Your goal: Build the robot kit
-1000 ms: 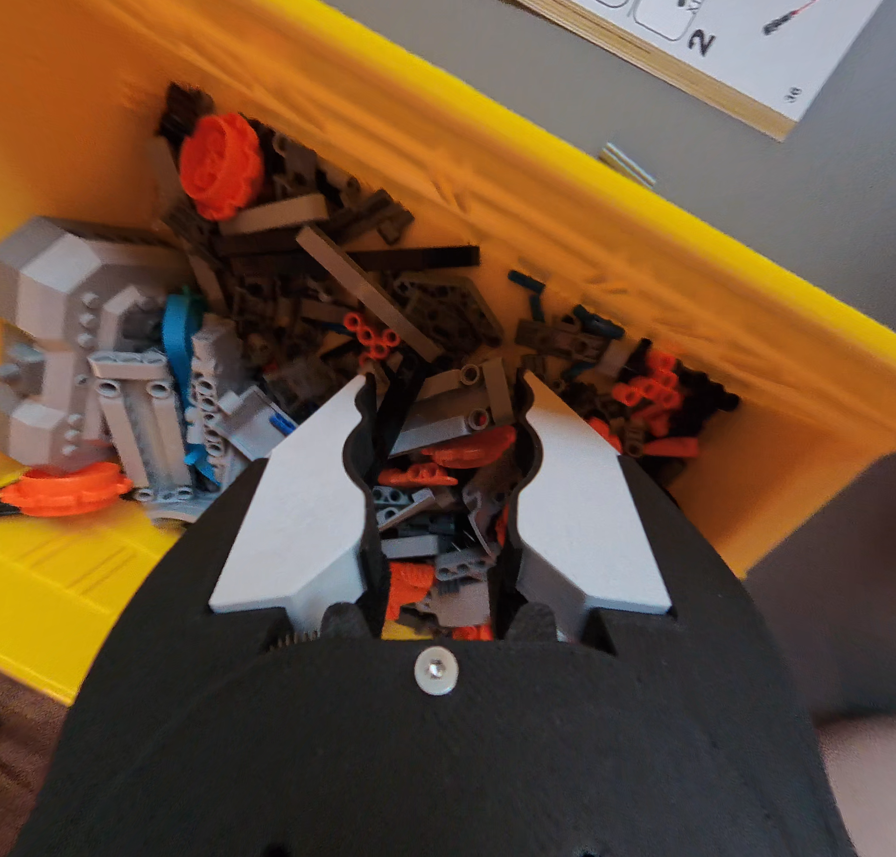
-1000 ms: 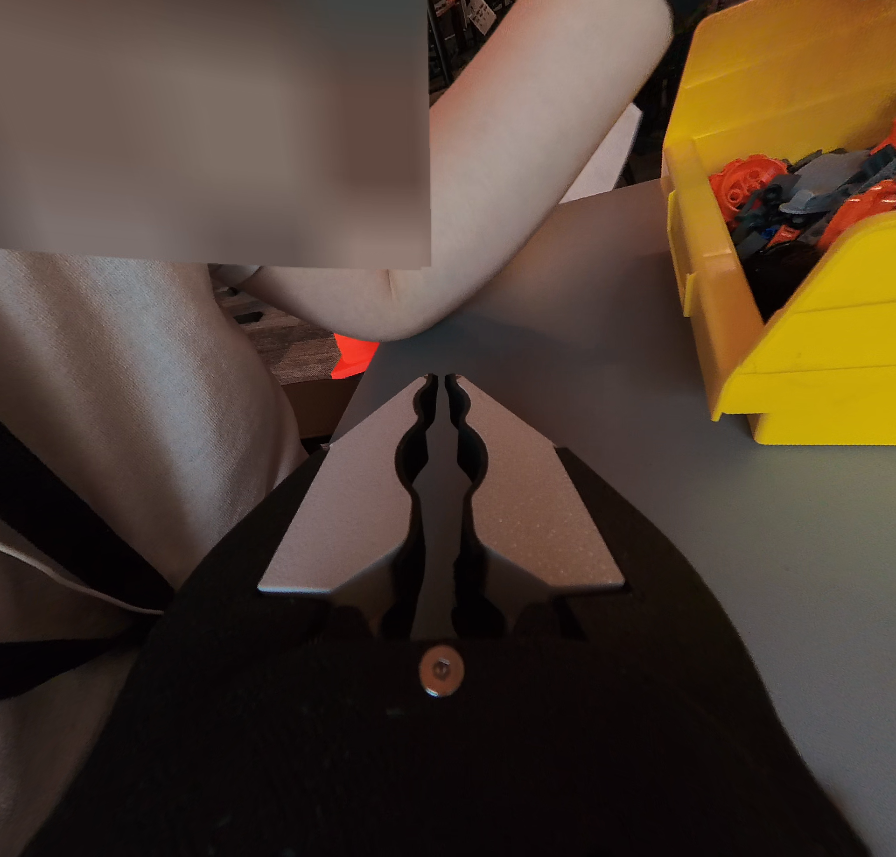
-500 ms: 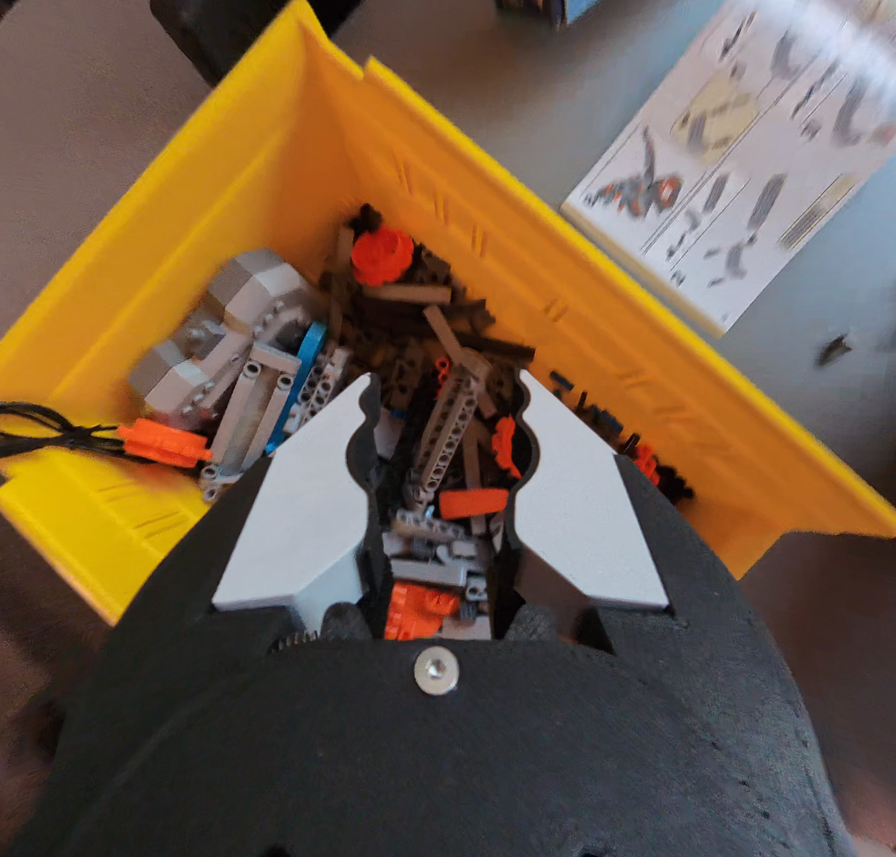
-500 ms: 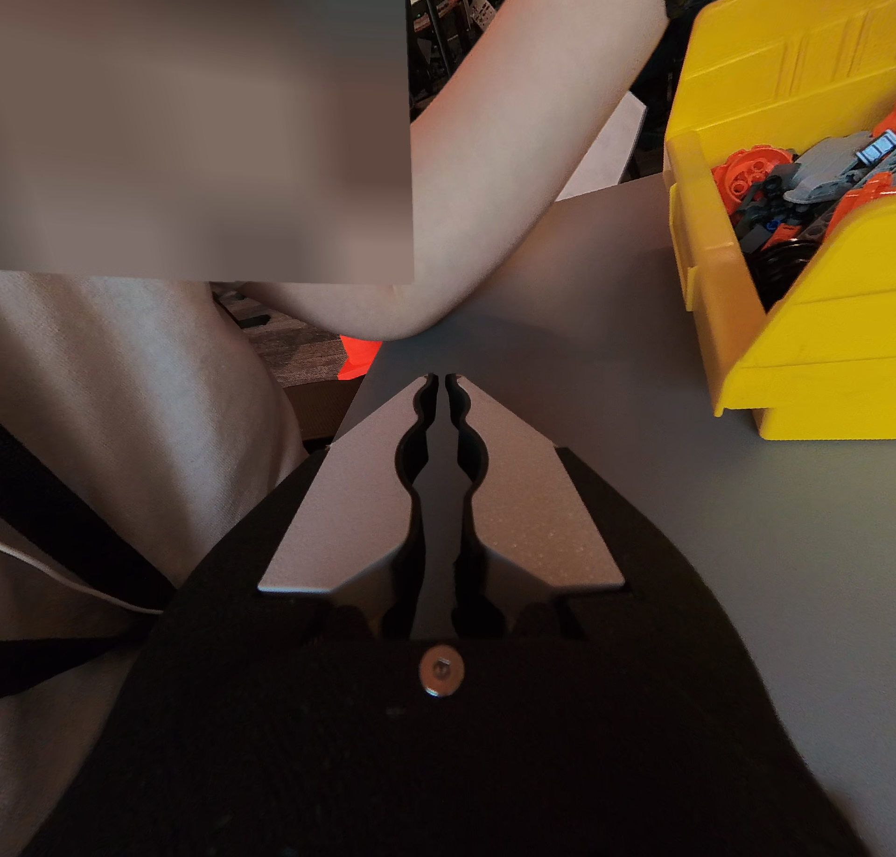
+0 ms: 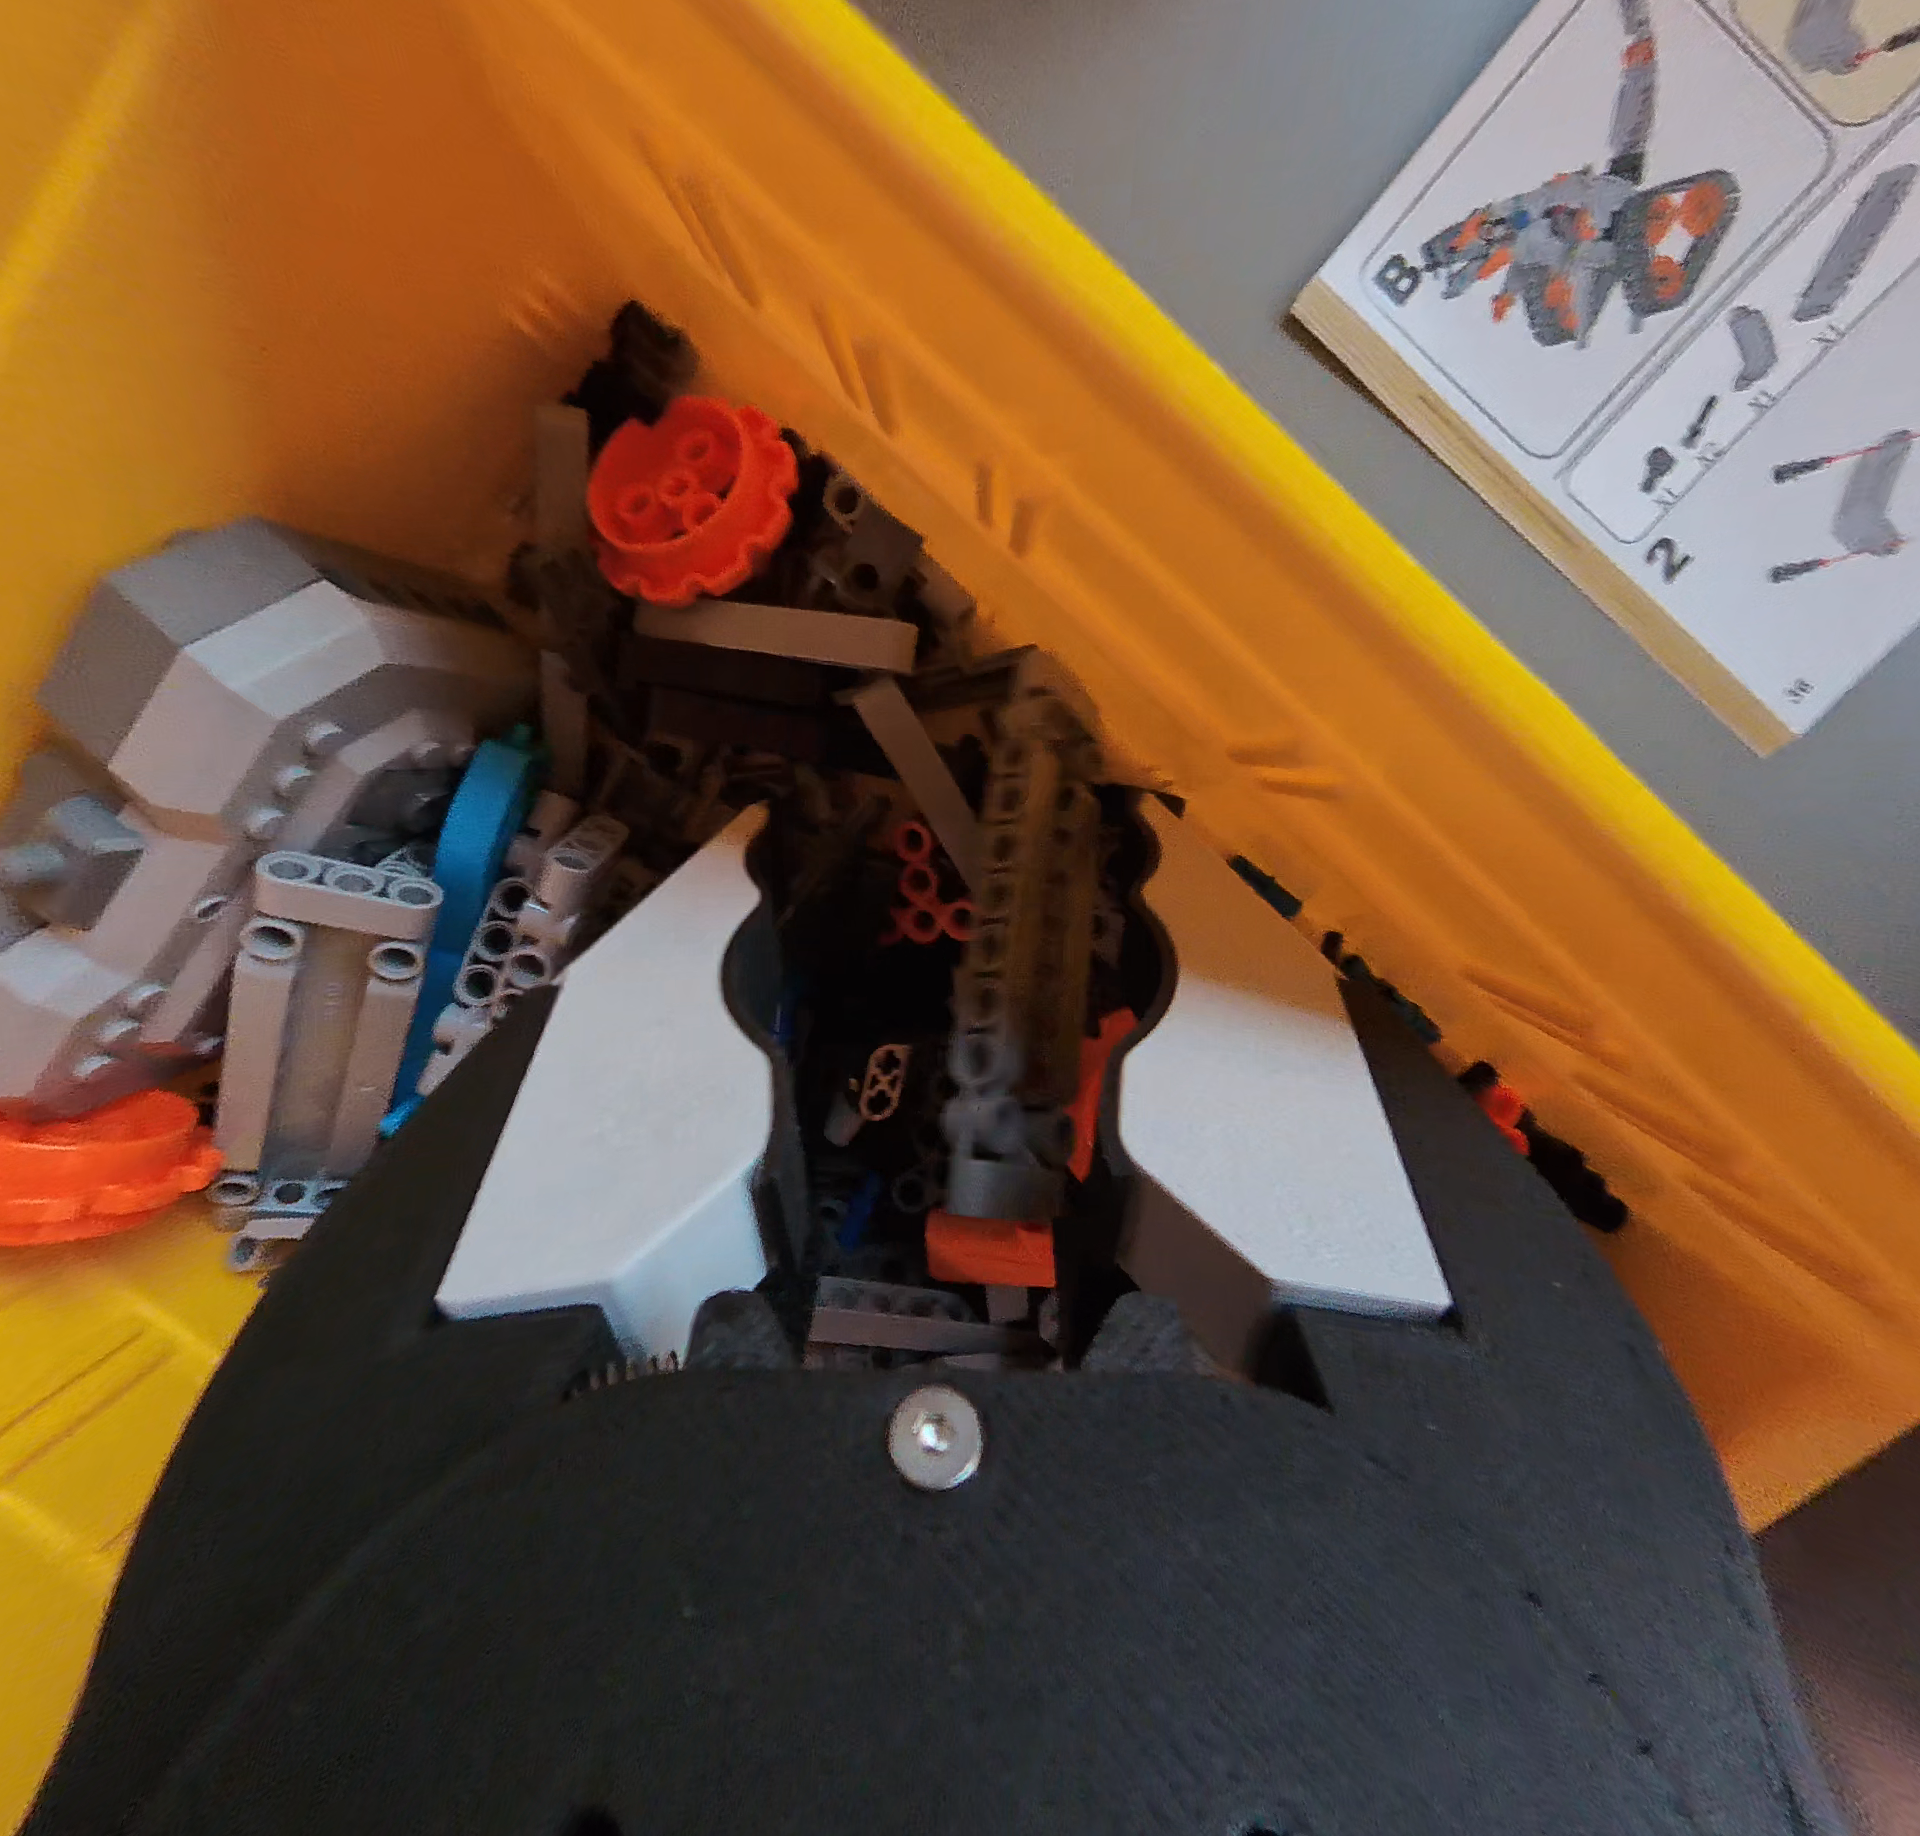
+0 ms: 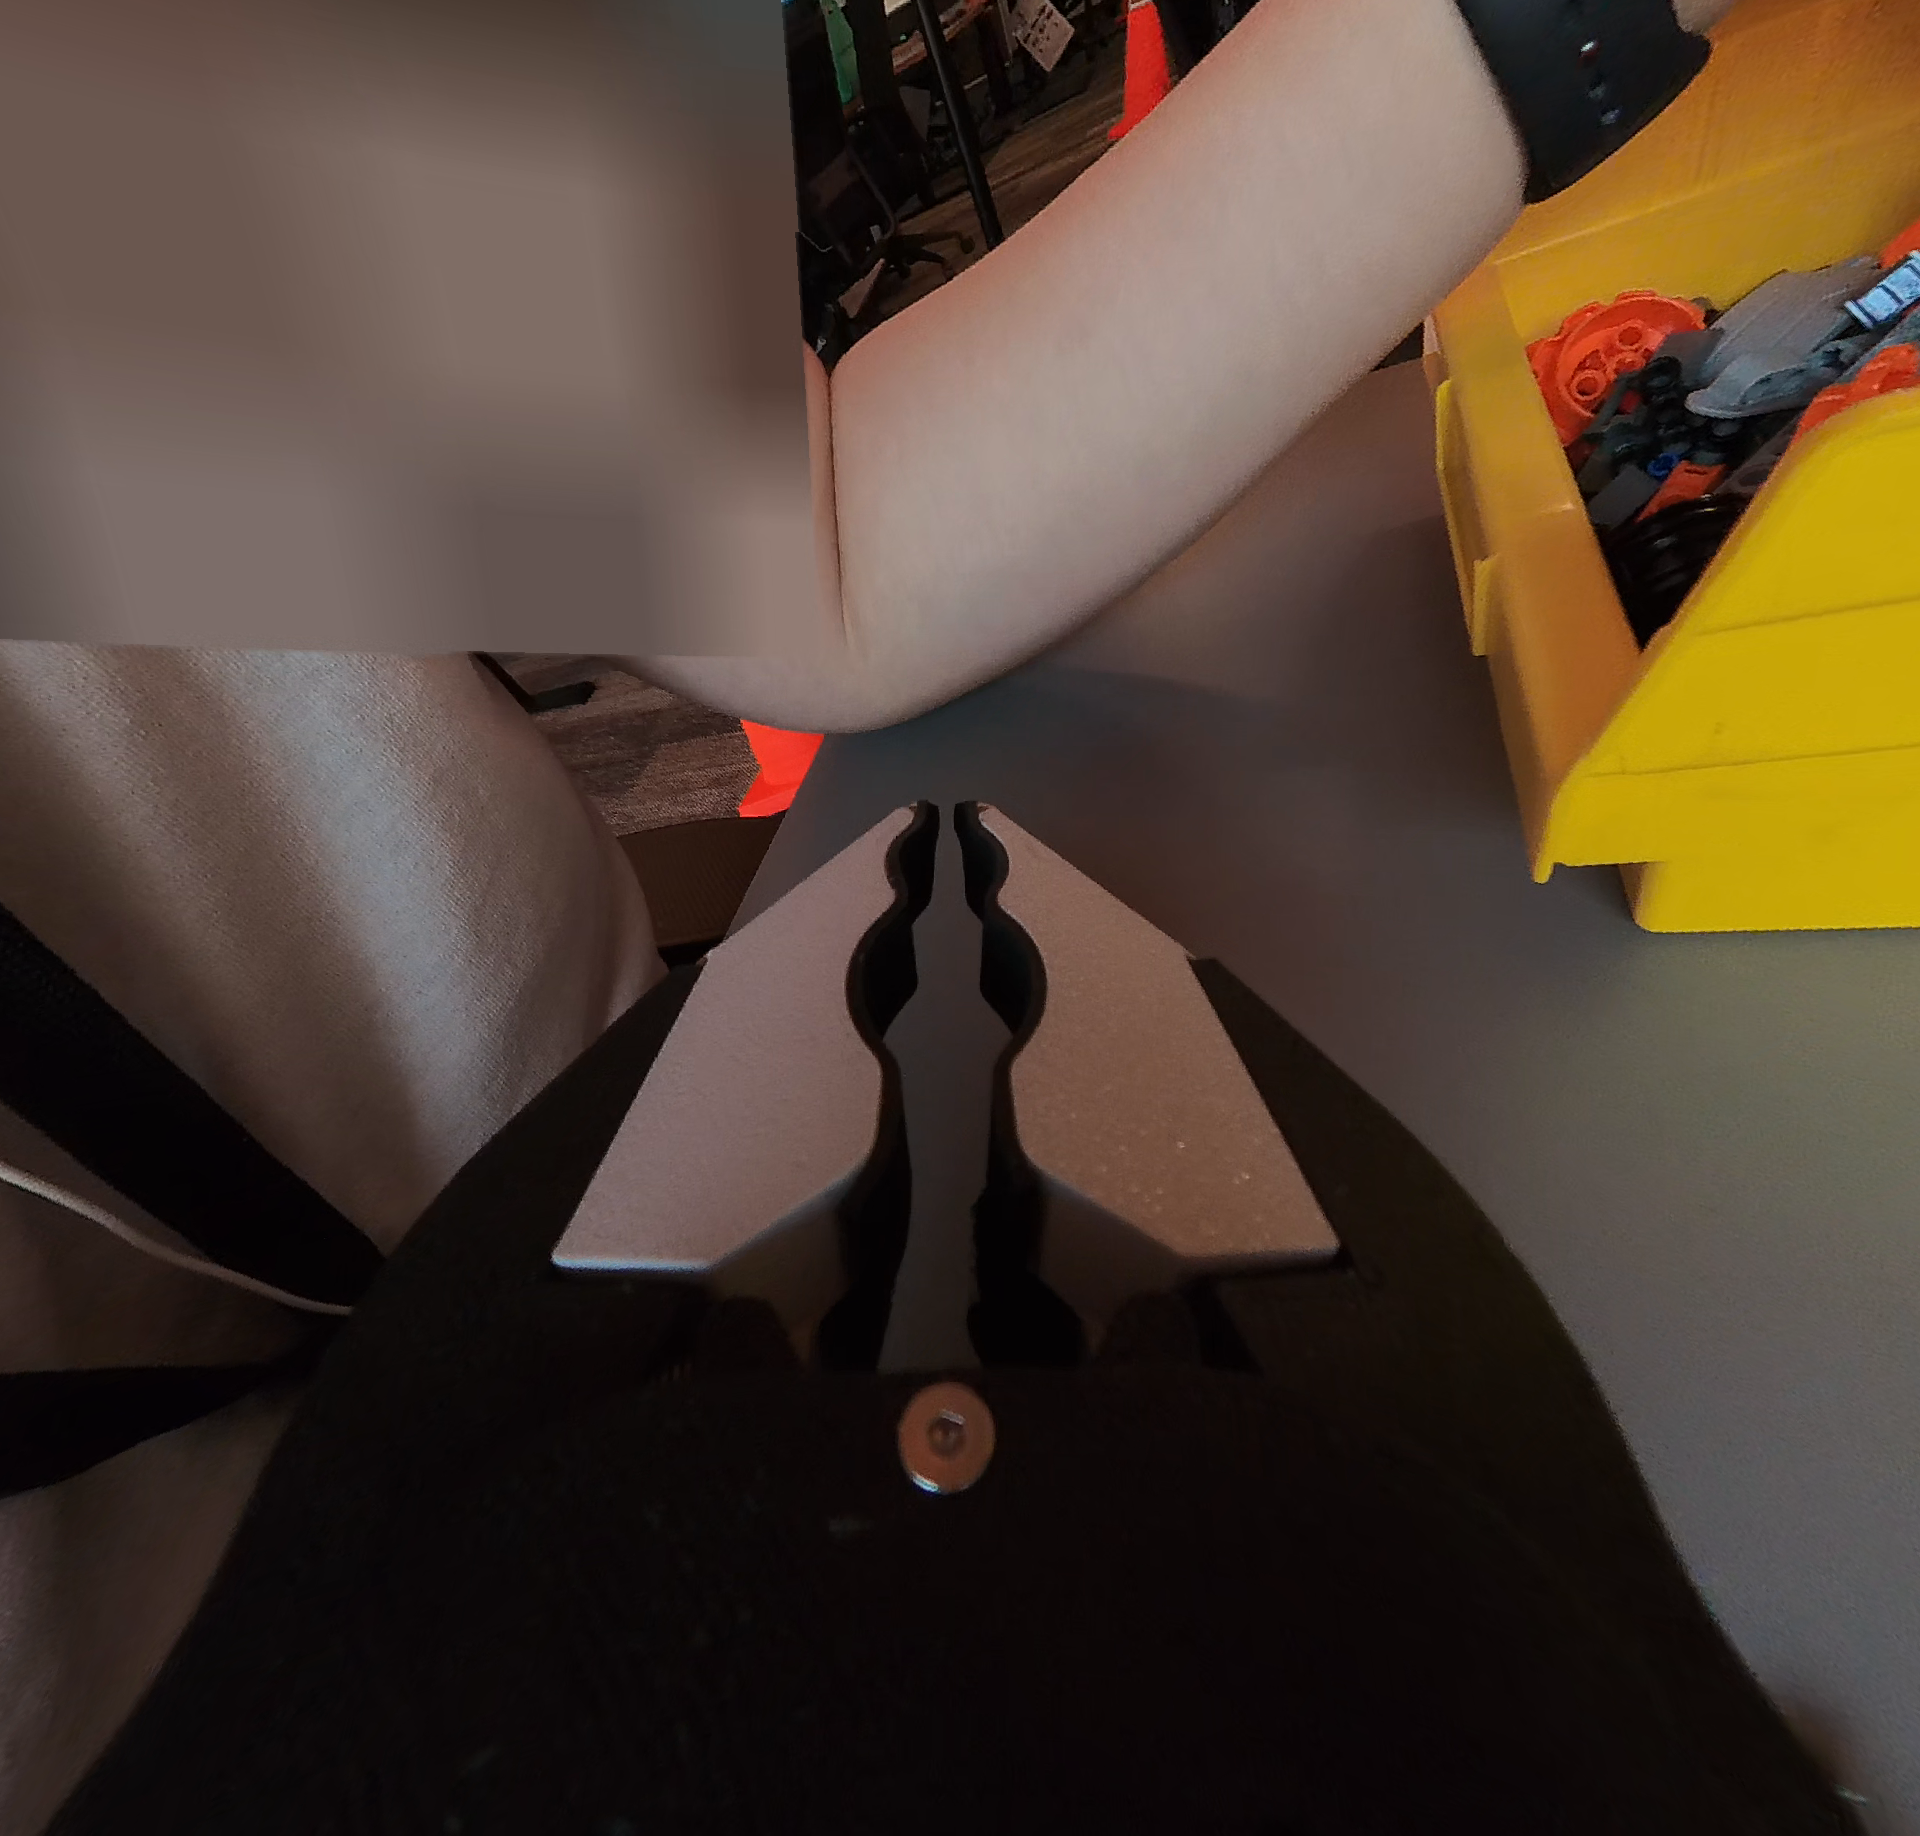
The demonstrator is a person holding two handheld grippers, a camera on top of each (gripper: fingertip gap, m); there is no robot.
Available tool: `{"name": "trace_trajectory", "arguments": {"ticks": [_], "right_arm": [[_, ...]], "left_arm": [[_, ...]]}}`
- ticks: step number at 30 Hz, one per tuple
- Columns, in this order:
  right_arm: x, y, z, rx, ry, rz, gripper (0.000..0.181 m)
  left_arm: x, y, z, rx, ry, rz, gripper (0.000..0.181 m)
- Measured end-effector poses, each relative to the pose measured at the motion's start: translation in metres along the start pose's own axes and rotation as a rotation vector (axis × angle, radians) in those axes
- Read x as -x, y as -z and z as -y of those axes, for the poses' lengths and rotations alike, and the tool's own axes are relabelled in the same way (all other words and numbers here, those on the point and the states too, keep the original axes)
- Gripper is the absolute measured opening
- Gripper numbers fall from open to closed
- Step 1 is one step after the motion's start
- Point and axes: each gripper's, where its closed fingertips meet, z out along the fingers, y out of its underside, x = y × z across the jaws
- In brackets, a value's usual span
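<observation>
My left gripper (image 5: 951, 810) is open and reaches down into a yellow bin (image 5: 1143, 436) of building-toy parts. A long dark grey beam with holes (image 5: 1013, 955) lies in the pile between its fingers, close to the right one. I cannot tell whether it touches a finger. An orange wheel (image 5: 686, 498) sits just beyond the tips, and a large light grey block (image 5: 229, 685) and a blue curved piece (image 5: 478, 851) lie to the left. My right gripper (image 6: 943, 812) is shut and empty, low over the grey table (image 6: 1455, 1163), left of the same bin (image 6: 1766, 747).
An open instruction booklet (image 5: 1662, 384) lies on the table beyond the bin. An orange disc (image 5: 94, 1163) rests at the bin's low front lip. A person's forearm (image 6: 1143, 415) with a black wrist band (image 6: 1558, 30) crosses above the right gripper towards the bin. Some 25 centimetres of space lies between my two pairs of fingers. Measured from the fingertips, the blue curved piece (image 5: 478, 851) is 5 centimetres or so from the left gripper and 35 centimetres from the right.
The left gripper rose above the bin half a second ago and has dropped back close to the pile. Its opening is unchanged. The right gripper has barely moved and stays shut.
</observation>
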Motion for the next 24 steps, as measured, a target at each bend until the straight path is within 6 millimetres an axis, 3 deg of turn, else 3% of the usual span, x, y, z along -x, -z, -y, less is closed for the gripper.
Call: {"name": "trace_trajectory", "arguments": {"ticks": [4, 8, 17, 24], "right_arm": [[0.000, 0.000, 0.000, -0.003, -0.004, 0.002, 0.003], [0.001, 0.000, 0.000, -0.002, -0.003, 0.003, 0.003], [0.001, 0.000, 0.000, -0.005, -0.014, 0.009, 0.003], [0.000, 0.000, 0.001, -0.007, -0.022, 0.011, 0.003]], "left_arm": [[0.002, 0.003, -0.005, 0.025, 0.029, -0.015, 0.026], [0.023, 0.012, -0.019, 0.051, 0.105, 0.043, 0.026], [0.046, 0.035, -0.041, 0.101, 0.207, 0.129, 0.026], [0.051, 0.048, -0.064, 0.167, 0.261, 0.144, 0.026]]}}
